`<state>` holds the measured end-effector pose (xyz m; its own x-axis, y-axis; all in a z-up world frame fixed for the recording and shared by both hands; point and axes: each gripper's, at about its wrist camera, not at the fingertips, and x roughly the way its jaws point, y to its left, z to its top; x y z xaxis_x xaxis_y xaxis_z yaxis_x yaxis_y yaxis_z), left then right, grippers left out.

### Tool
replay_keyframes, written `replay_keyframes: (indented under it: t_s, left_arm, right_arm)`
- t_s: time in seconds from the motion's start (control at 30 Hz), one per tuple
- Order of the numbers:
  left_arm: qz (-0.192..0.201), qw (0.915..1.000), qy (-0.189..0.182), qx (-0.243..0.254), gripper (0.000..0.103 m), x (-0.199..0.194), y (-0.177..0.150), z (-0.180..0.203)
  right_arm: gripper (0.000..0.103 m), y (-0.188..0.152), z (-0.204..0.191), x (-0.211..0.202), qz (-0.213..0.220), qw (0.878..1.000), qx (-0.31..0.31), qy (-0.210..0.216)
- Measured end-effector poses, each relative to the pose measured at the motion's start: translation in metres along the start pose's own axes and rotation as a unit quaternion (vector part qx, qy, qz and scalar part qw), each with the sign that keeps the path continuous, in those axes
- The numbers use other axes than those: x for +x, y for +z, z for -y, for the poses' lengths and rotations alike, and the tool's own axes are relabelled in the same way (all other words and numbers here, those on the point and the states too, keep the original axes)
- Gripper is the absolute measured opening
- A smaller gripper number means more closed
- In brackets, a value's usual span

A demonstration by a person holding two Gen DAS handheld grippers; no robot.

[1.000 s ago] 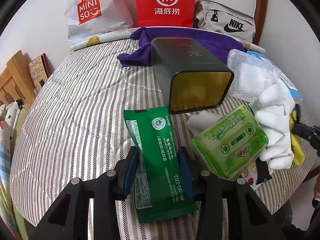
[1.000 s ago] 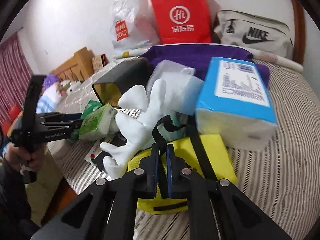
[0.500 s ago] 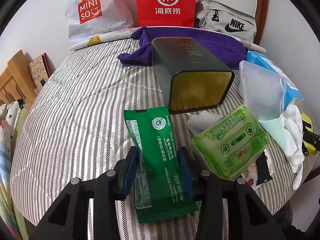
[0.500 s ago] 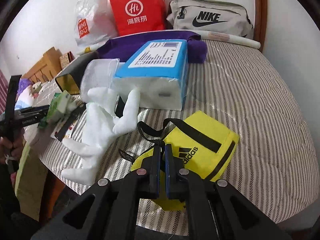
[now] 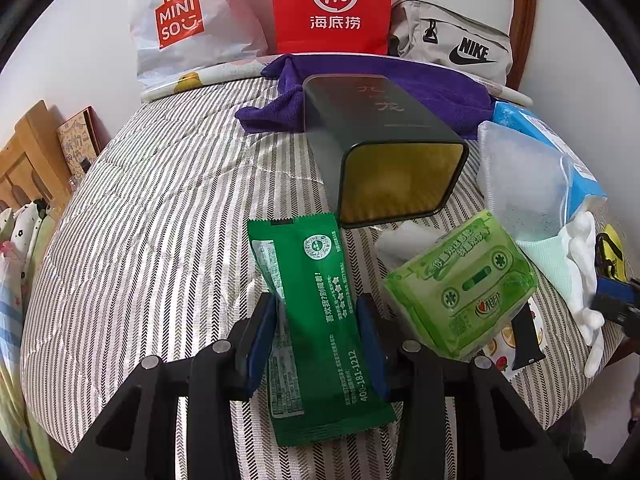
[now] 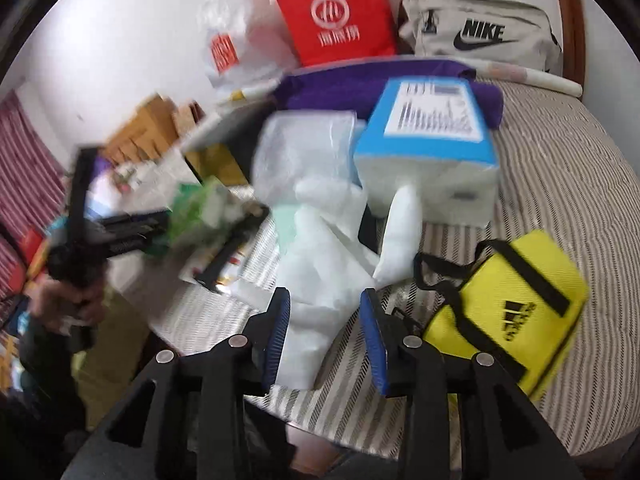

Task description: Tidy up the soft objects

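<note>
Left wrist view: the left gripper (image 5: 316,332) points down at a striped bed cover (image 5: 160,216), its jaws clamped on a green sachet (image 5: 320,320) that rests flat on the cover near the front edge. Just beyond the sachet's top, a dark tin (image 5: 384,156) lies on its side, its gold-lined mouth facing the camera. Right of the sachet sits a green tissue pack (image 5: 460,296), partly over a fruit-print card (image 5: 500,352). A purple cloth (image 5: 280,108) lies behind the tin, toward the far edge, where a red paper bag (image 5: 330,4), a white plastic bag (image 5: 188,28) and a grey pouch (image 5: 452,40) stand against the wall.

Right wrist view, blurred: the right gripper (image 6: 326,334) has just been opening; its jaws stand apart, with a white glove (image 6: 320,272) lying between them near the front edge of the bed, and whether the pads touch it cannot be told. A yellow bag (image 6: 516,300) lies free on the cover just right of the gripper. Behind the glove are a clear plastic pouch (image 6: 304,152) and a blue tissue pack (image 6: 432,140). The person's hand (image 6: 68,304) shows at far left
</note>
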<state>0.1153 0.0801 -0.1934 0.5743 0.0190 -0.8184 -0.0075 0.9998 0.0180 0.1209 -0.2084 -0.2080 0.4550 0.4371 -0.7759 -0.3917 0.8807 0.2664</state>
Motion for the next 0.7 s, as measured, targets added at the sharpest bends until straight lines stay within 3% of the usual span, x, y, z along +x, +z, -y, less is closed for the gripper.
replay_keyframes:
  t_s: [0.13, 0.17, 0.27, 0.37, 0.47, 0.57, 0.63, 0.7]
  left_arm:
    - [0.003, 1.0000, 0.000, 0.001, 0.040, 0.000, 0.000, 0.001]
    - [0.003, 1.0000, -0.001, 0.001, 0.040, 0.000, -0.001, 0.001]
    - [0.004, 1.0000, -0.001, 0.002, 0.040, 0.000, -0.001, 0.001]
    - [0.005, 1.0000, -0.004, 0.002, 0.040, -0.001, -0.002, 0.000]
    - [0.006, 1.0000, -0.003, 0.003, 0.040, -0.002, -0.002, 0.000]
    - [0.006, 1.0000, -0.004, 0.003, 0.040, -0.002, -0.002, -0.001]
    - [0.006, 1.0000, -0.003, 0.004, 0.040, -0.002, -0.002, 0.000]
    - [0.006, 1.0000, -0.003, 0.004, 0.040, -0.002, -0.002, 0.000]
  right_arm:
    - [0.033, 0.009, -0.001, 0.007, 0.038, 0.999, 0.021, 0.004]
    - [0.007, 0.011, -0.005, 0.009, 0.050, 0.999, 0.006, 0.018]
    - [0.005, 0.012, -0.027, 0.023, 0.040, 0.997, -0.058, 0.043]
    - [0.005, 0.008, -0.044, 0.026, 0.028, 0.987, -0.073, 0.139]
    - [0.005, 0.004, -0.047, 0.032, 0.020, 0.987, -0.073, 0.144]
    - [0.009, 0.005, -0.040, 0.034, 0.003, 0.987, -0.048, 0.153]
    - [0.019, 0.007, -0.034, 0.031, -0.005, 0.989, -0.041, 0.139]
    - [0.039, 0.009, -0.030, 0.019, 0.004, 0.993, -0.048, 0.107]
